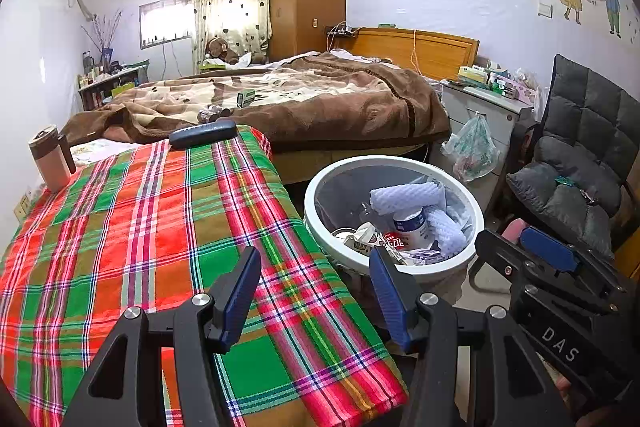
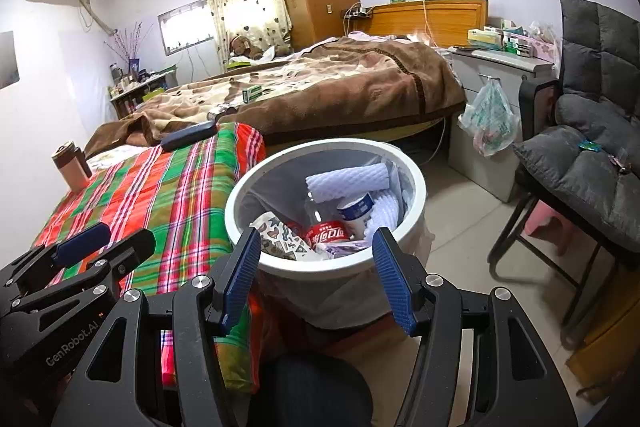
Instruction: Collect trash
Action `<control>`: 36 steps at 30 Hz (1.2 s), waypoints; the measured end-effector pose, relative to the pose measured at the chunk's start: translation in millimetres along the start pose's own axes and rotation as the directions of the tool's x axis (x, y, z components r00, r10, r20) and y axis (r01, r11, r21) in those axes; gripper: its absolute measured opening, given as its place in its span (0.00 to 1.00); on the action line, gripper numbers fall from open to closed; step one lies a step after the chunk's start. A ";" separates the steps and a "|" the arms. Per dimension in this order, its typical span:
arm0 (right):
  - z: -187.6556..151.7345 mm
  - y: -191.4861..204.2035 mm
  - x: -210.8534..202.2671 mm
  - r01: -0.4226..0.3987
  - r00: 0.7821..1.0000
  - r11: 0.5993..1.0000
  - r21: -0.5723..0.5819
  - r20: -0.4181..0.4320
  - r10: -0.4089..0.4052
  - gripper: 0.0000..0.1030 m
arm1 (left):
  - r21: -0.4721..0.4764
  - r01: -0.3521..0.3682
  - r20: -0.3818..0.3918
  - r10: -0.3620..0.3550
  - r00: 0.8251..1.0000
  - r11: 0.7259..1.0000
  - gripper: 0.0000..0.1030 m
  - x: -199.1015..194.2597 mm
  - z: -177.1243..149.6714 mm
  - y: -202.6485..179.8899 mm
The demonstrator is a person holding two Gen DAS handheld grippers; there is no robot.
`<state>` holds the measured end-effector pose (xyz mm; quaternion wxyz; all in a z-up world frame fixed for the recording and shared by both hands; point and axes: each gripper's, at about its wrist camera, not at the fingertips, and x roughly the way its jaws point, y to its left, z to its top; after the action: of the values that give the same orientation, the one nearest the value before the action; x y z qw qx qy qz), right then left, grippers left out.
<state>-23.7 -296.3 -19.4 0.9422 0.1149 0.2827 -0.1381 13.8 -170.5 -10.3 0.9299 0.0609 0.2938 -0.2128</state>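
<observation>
Item: white bin [image 2: 416,187], beside checked tabletop [image 1: 132,227] for easy dropping. My left tongs [image 1: 316,293] and right tongs [image 2: 316,277]: both gaped, empty.

Bright, even daylight from curtained window [image 1: 230,7], blown out there; sharp focus, heavy fisheye bend, dark vignette at corners.
</observation>
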 end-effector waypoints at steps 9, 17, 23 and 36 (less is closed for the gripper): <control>0.6 -0.6 0.2 0.000 1.000 1.000 0.000 -0.001 0.000 0.58 | 0.003 -0.001 0.005 0.001 1.000 1.000 0.54 -2.0 0.5 -2.5; 0.6 -0.9 -0.6 0.001 1.000 1.000 -0.002 -0.001 -0.001 0.58 | 0.005 -0.004 0.012 0.004 1.000 1.000 0.54 -5.4 1.6 -2.9; 0.7 -0.8 -0.6 0.001 1.000 1.000 -0.002 -0.001 -0.001 0.58 | 0.006 -0.004 0.013 0.004 1.000 1.000 0.54 -6.6 1.5 -2.6; 1.6 -2.3 -3.5 0.006 1.000 1.000 -0.001 0.006 -0.006 0.58 | 0.000 -0.015 0.017 0.015 1.000 1.000 0.54 -11.6 0.2 2.3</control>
<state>-26.4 -298.3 -16.4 0.9427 0.1133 0.2804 -0.1410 6.3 -164.3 -3.6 0.9339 0.0615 0.2855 -0.2062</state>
